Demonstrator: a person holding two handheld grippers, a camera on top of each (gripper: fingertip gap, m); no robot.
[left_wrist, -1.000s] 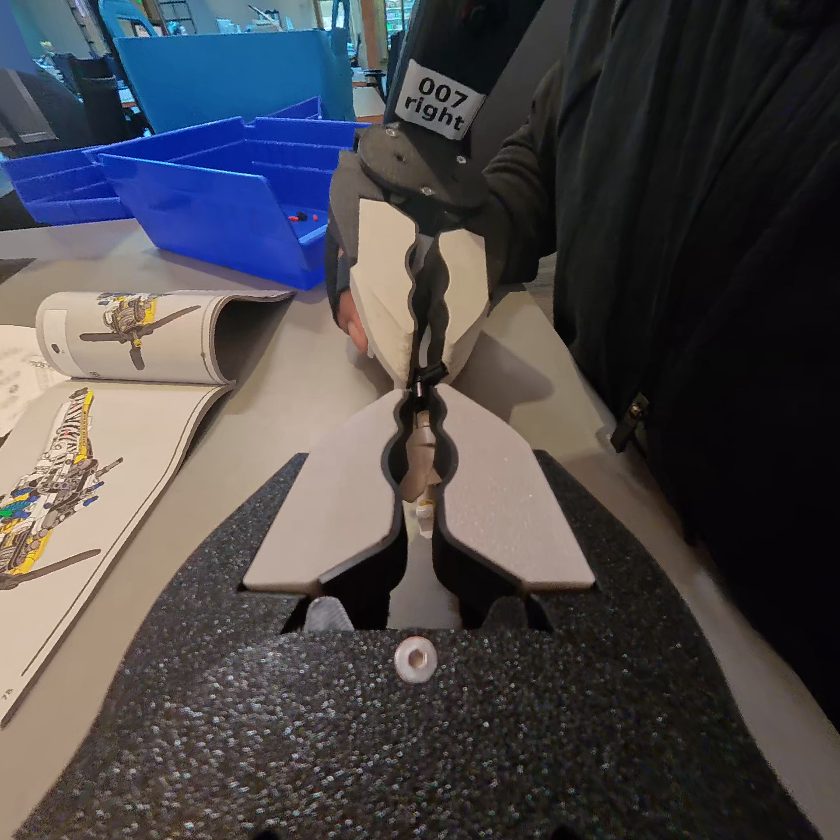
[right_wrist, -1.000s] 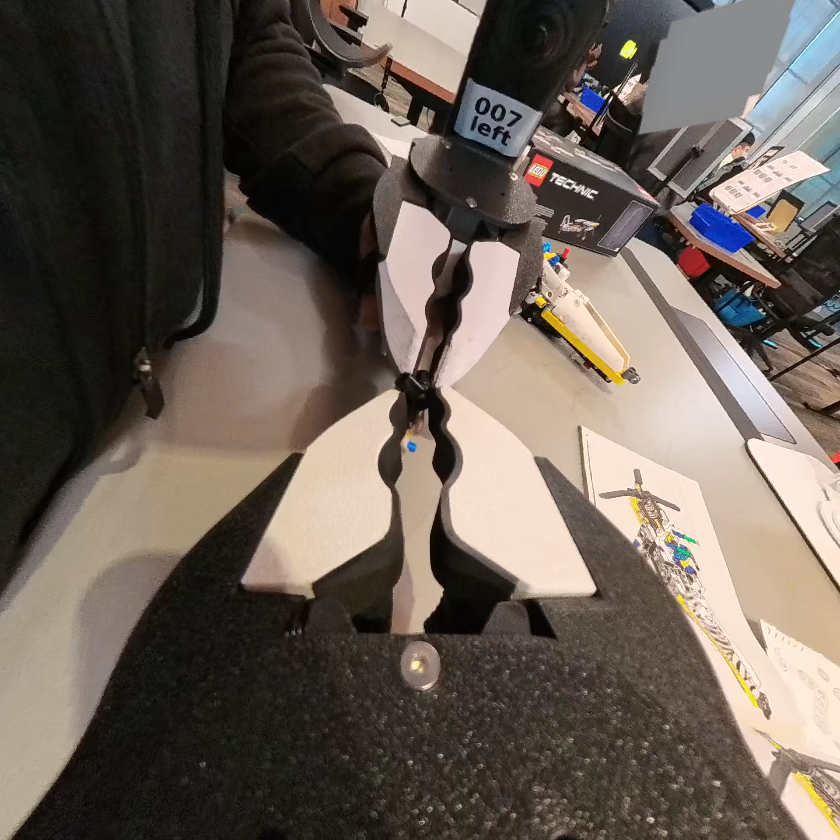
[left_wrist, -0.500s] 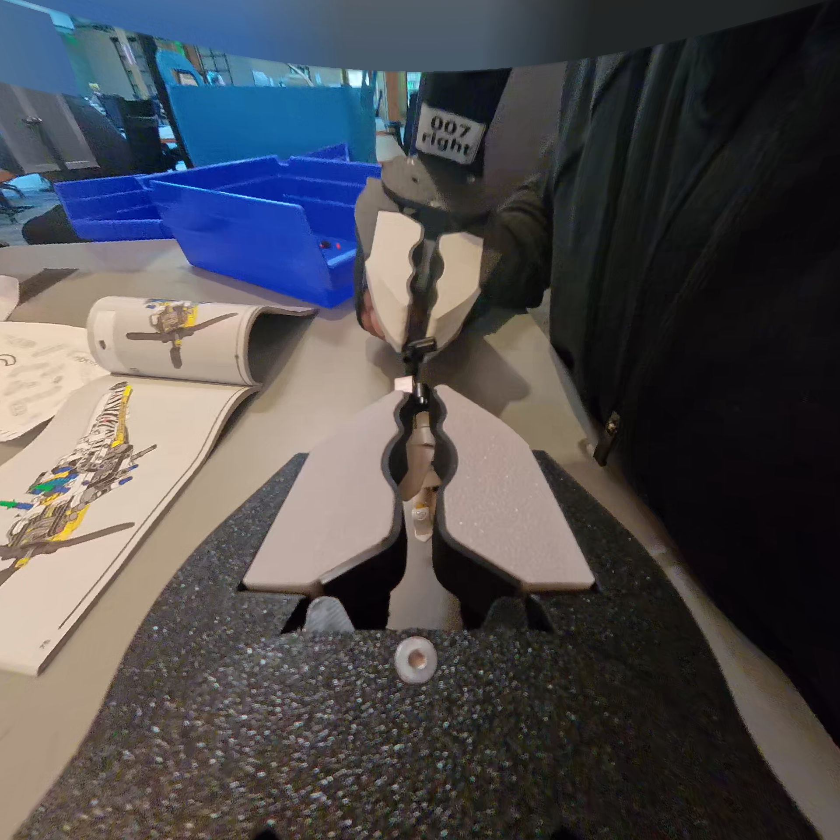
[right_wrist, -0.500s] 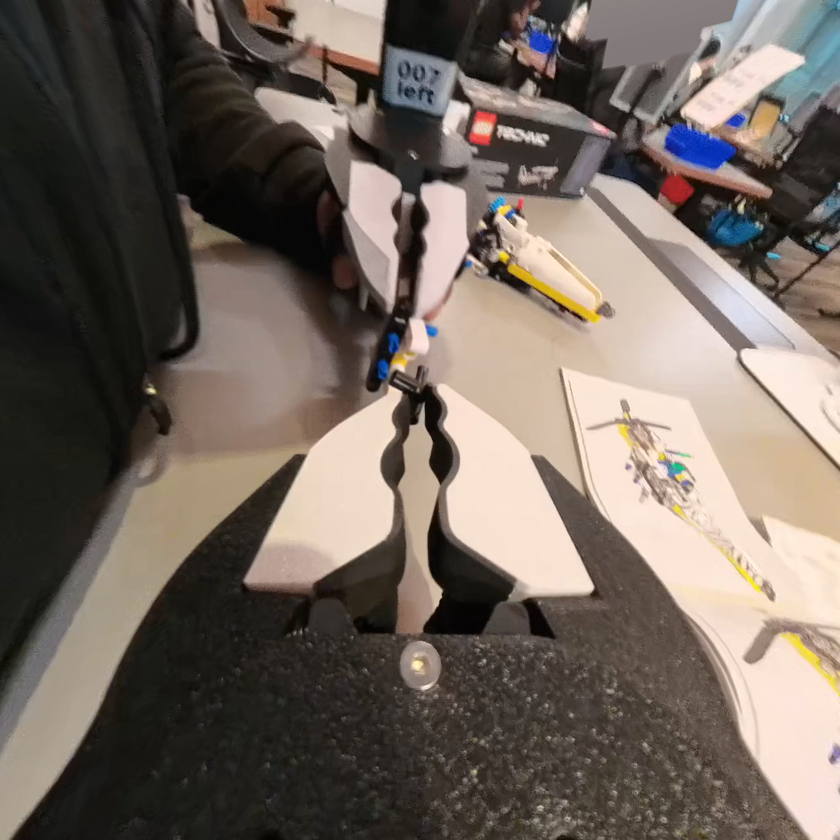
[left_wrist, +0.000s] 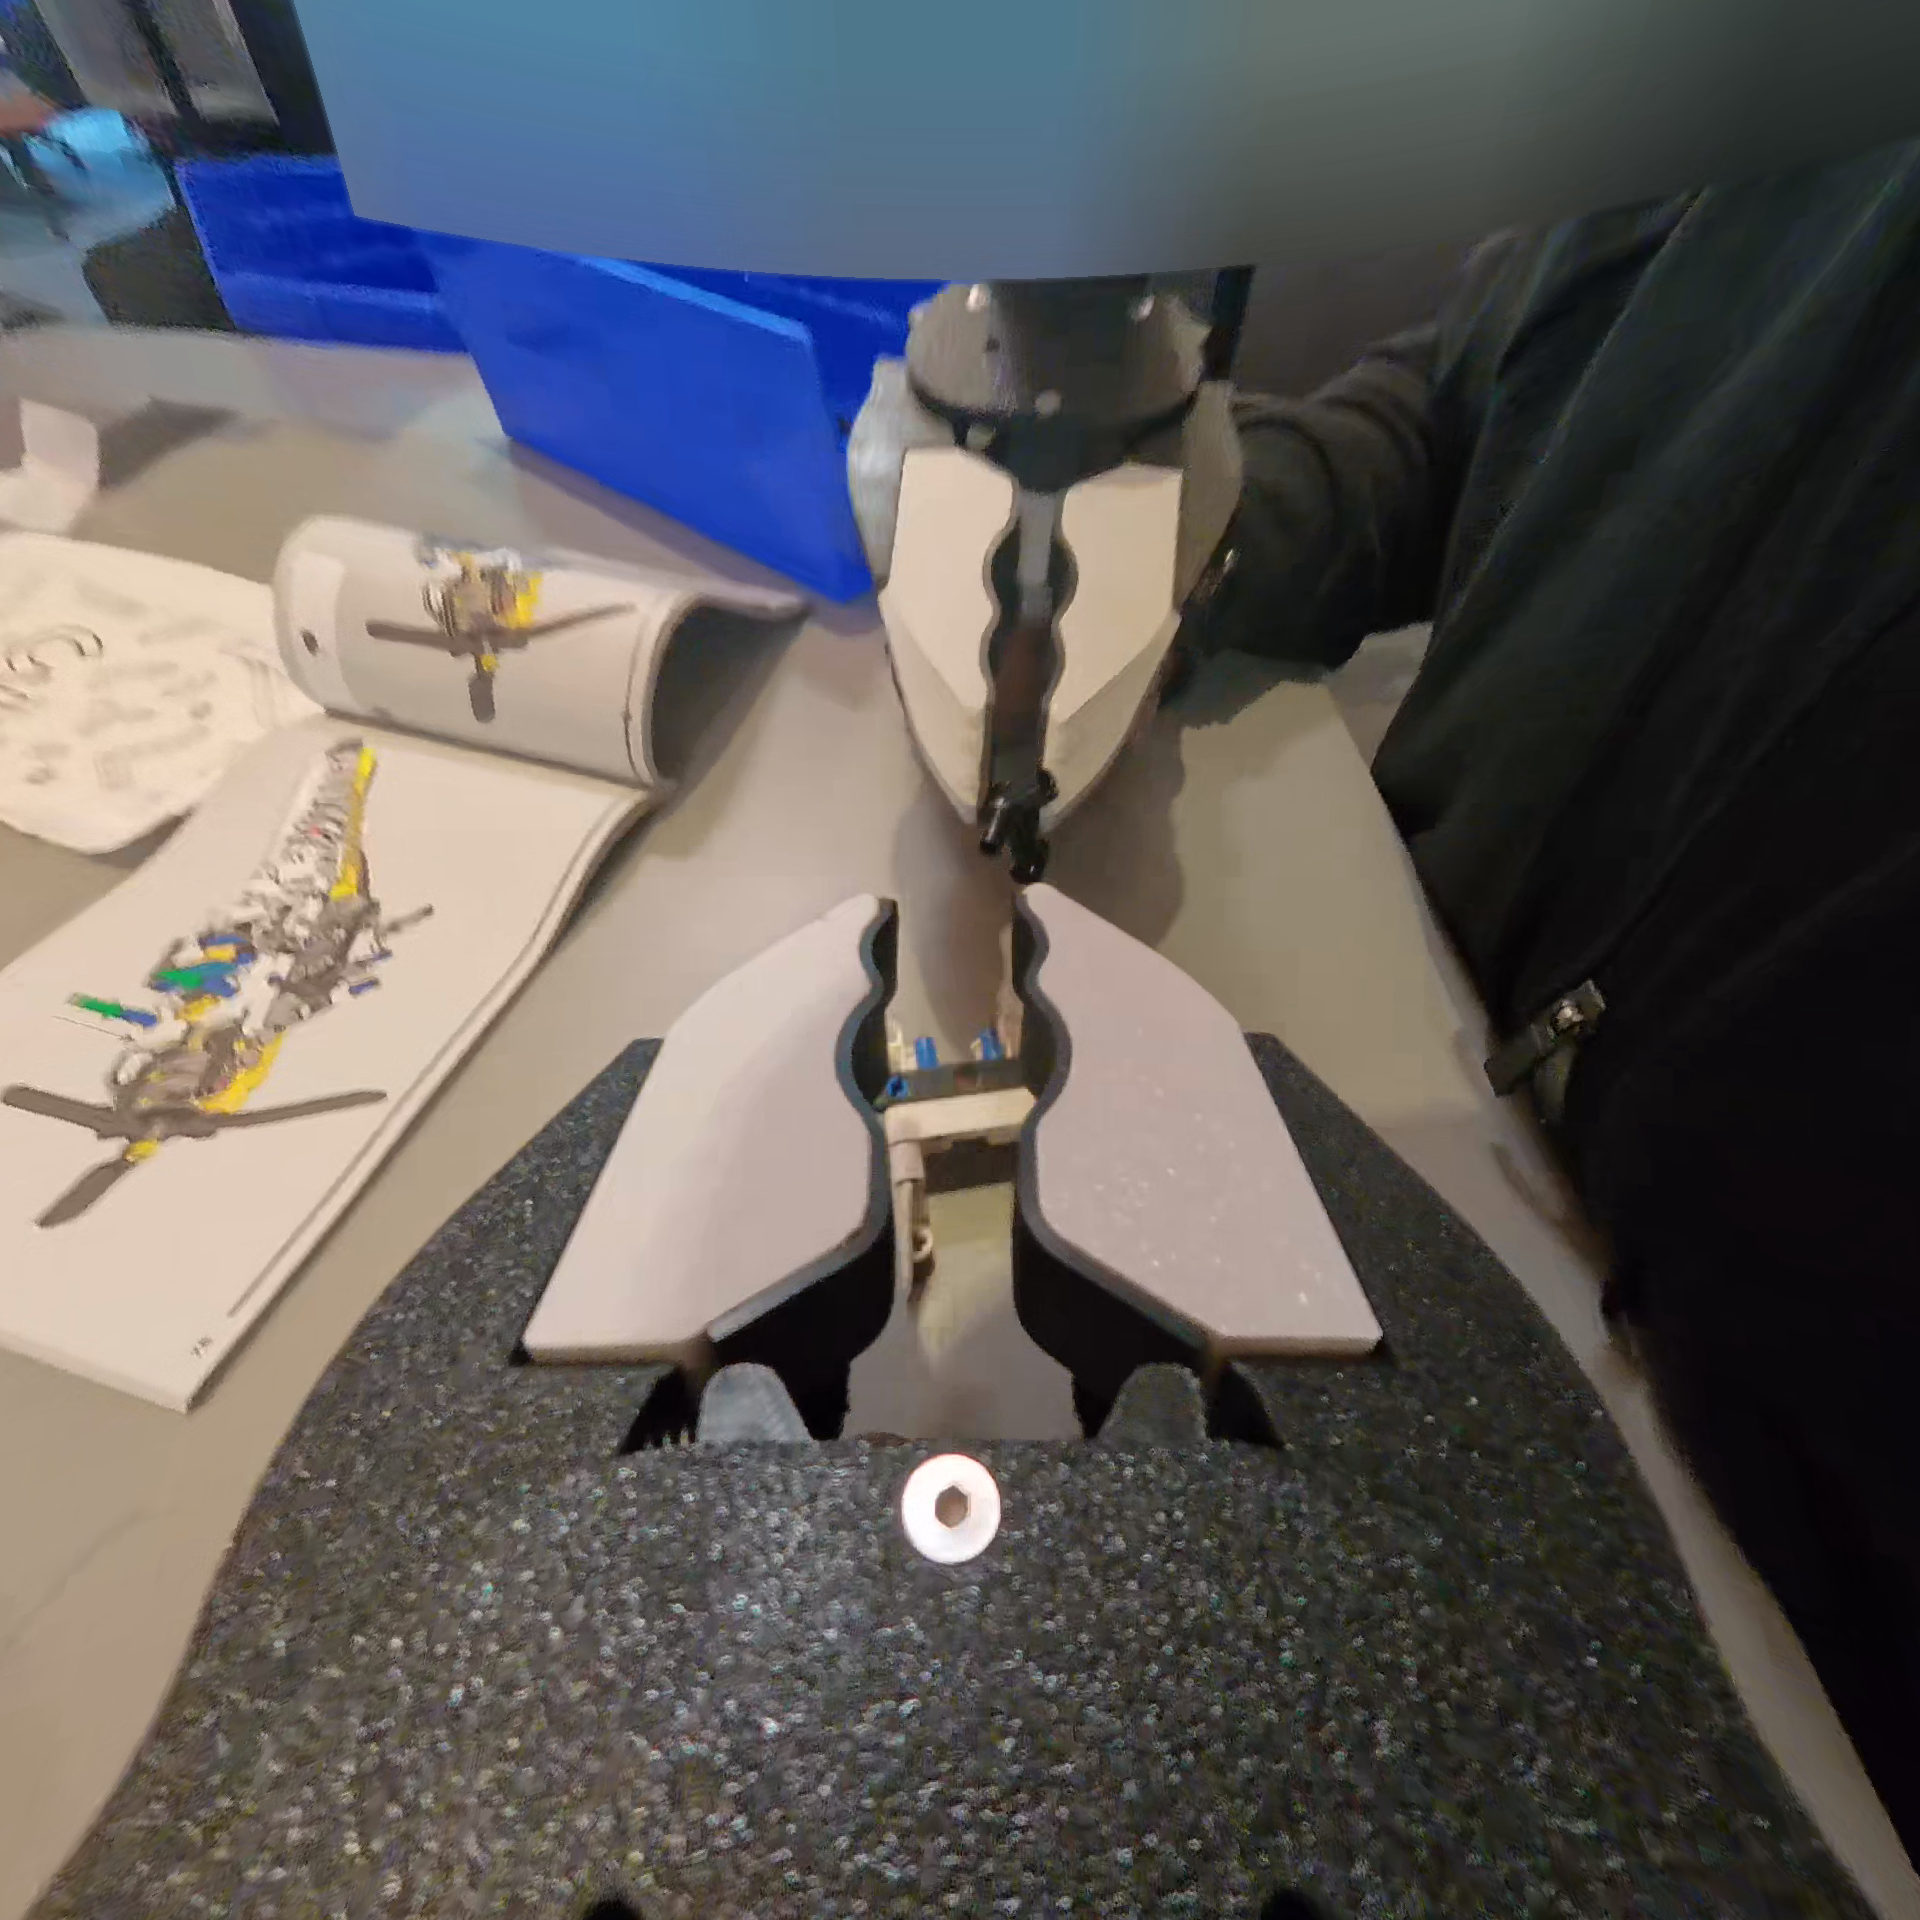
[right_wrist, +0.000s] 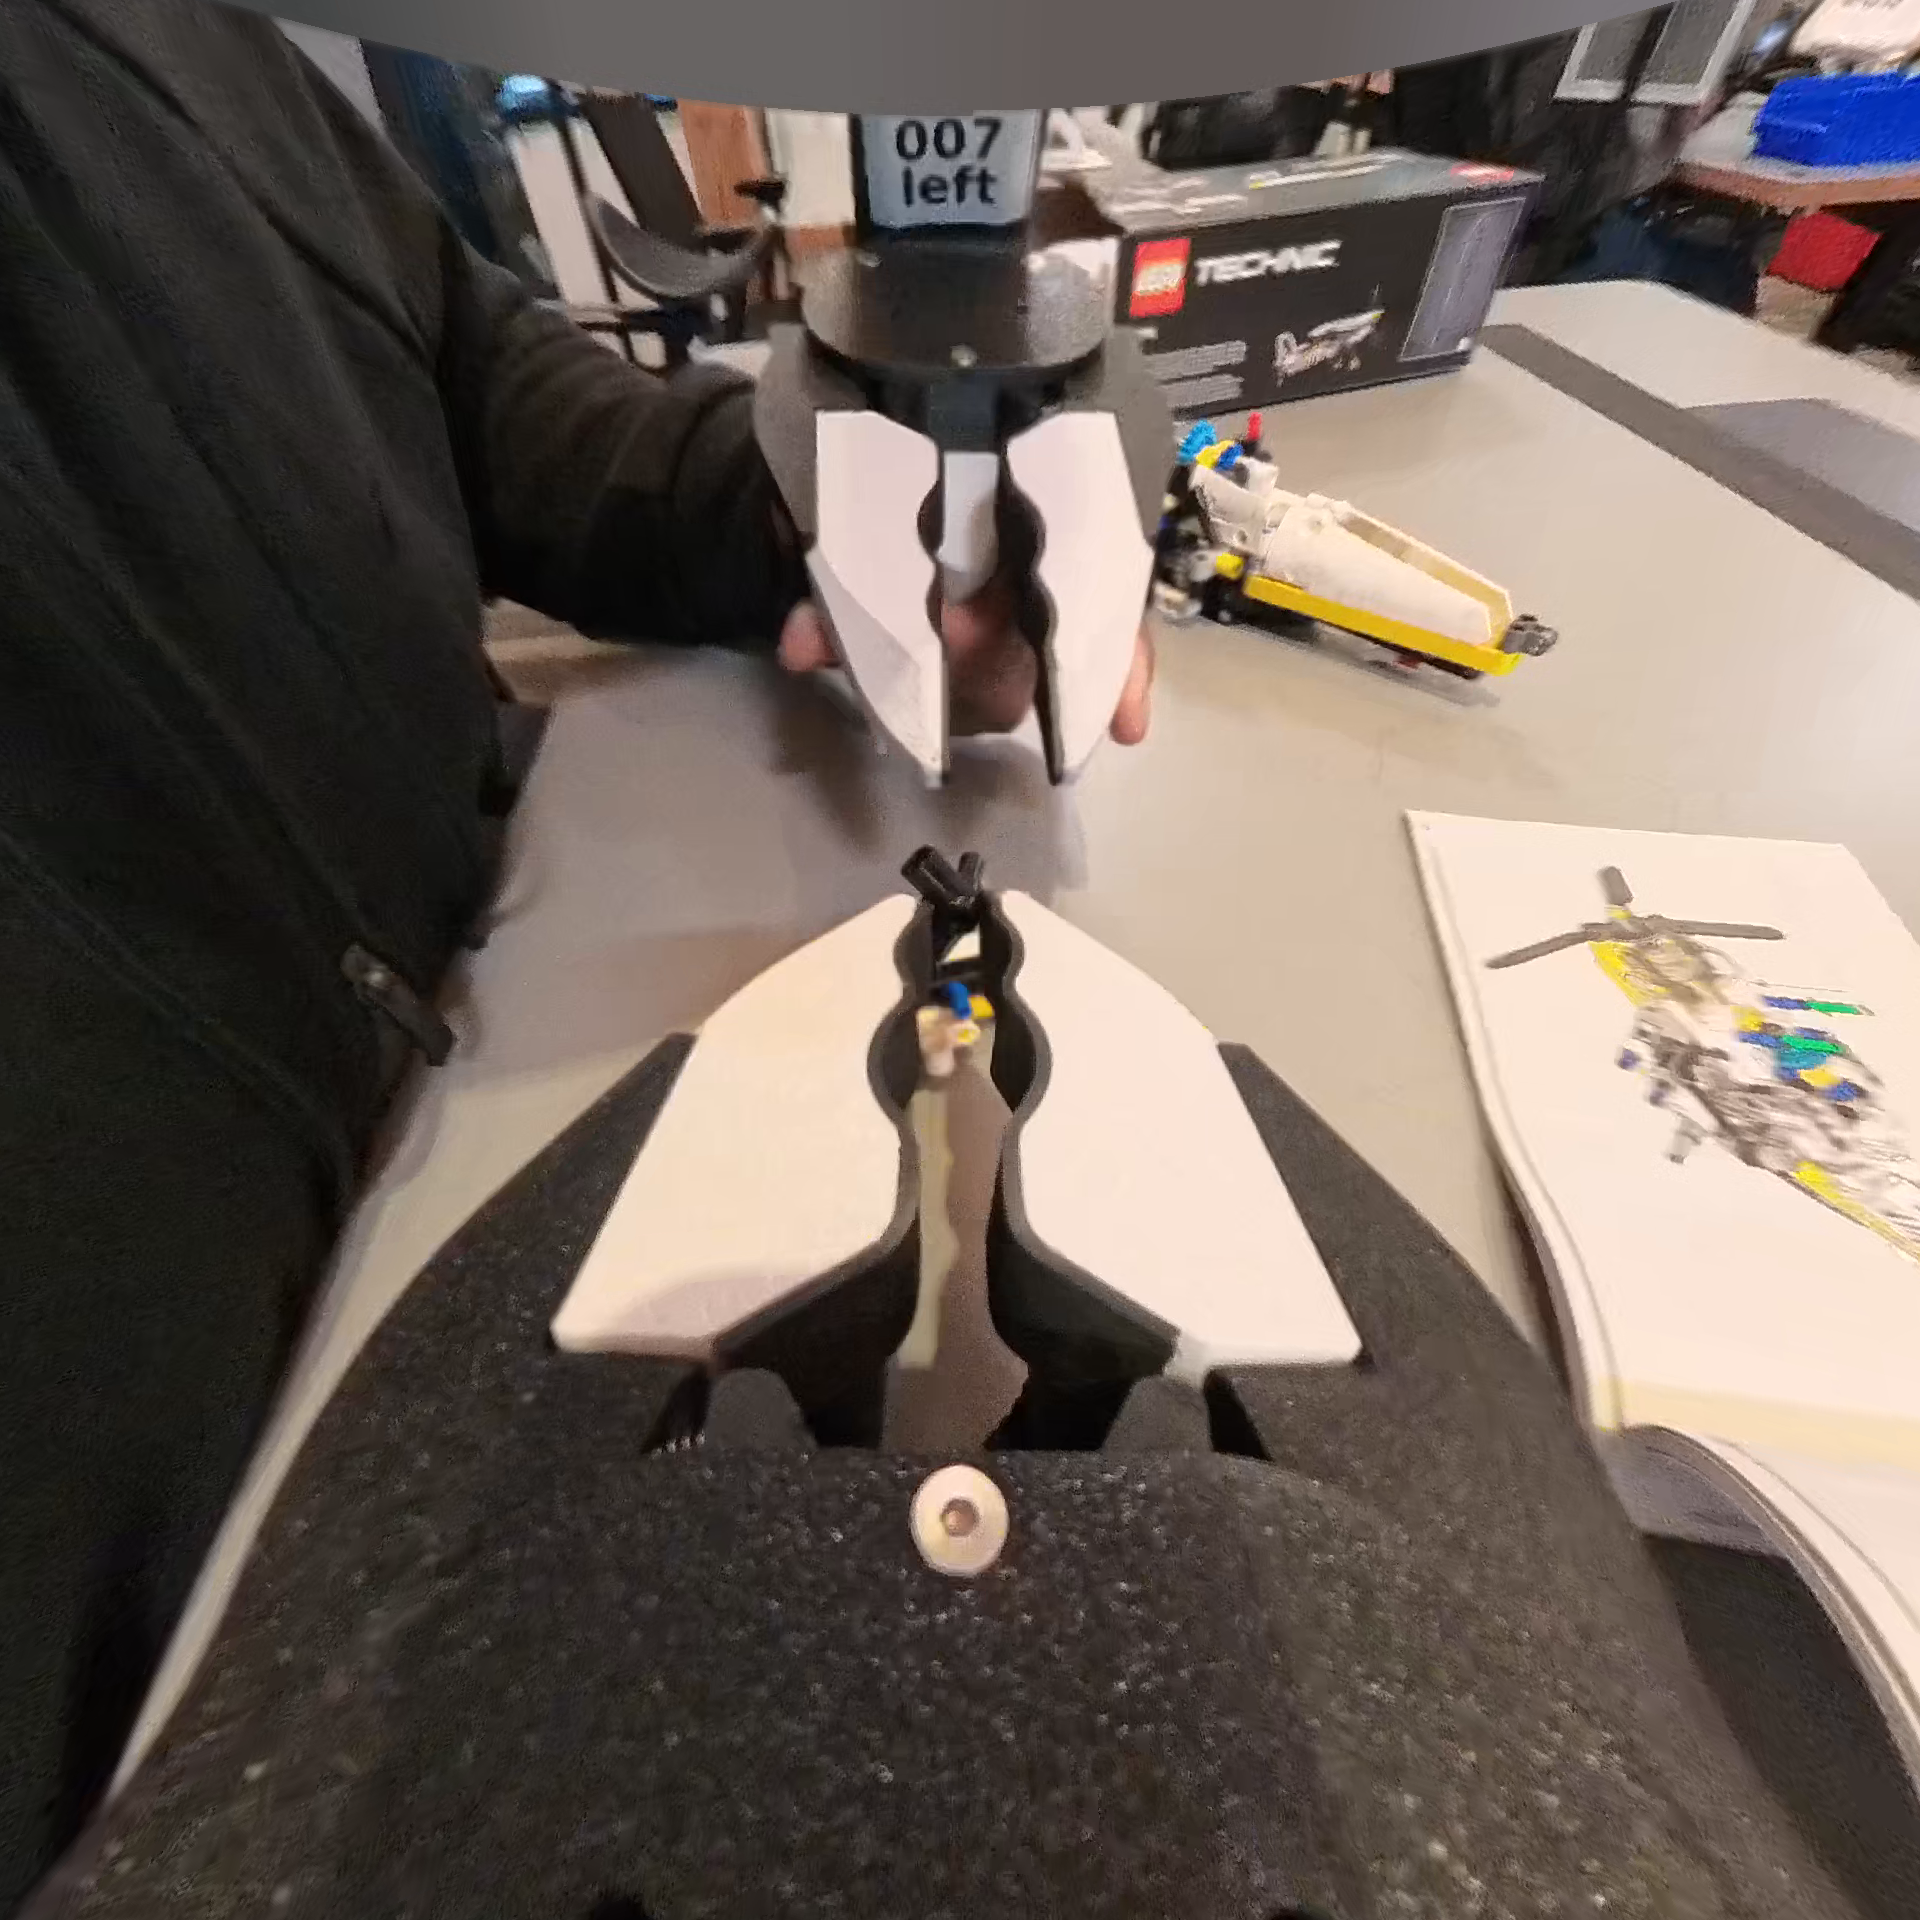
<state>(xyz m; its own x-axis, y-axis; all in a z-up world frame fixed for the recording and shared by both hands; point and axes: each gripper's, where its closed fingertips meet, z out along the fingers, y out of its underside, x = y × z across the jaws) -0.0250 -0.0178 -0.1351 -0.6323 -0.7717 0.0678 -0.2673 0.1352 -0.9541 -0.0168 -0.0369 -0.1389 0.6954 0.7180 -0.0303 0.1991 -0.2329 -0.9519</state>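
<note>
Left wrist view: L gripper (left_wrist: 954, 904) w/ jaws standing apart and its fingertips bare, which the R wrist view confirms from the front. Seen through the gap is a small brick build (left_wrist: 951, 1081): a black beam w/ blue pegs over a pale grey bar. Whether either pad touches it cannot be told. R gripper (right_wrist: 956, 899) is closed on a black peg piece (right_wrist: 940, 878), which sticks out just past its tips as a short forked stub. Blue, white and yellow bits show in the gap right behind that piece, apparently joined to it. The two grippers point tip to tip, near but apart, low over the grey table (right_wrist: 1299, 790). Containers: blue bins (left_wrist: 644, 416) behind the R gripper, contents too blurred to tell; a dark closed box (right_wrist: 1299, 270) w/ a printed picture at the far table edge. Beside the box lies a part-built white and yellow model (right_wrist: 1340, 582). An open instruction booklet (left_wrist: 312, 935) lies flat on the table, one page curled over. Cf. half a sec. earlier: the L jaws were then nearly closed w/ the coloured build hanging from their tips. They have since spread, and the coloured bits now sit at the R gripper's side.
</note>
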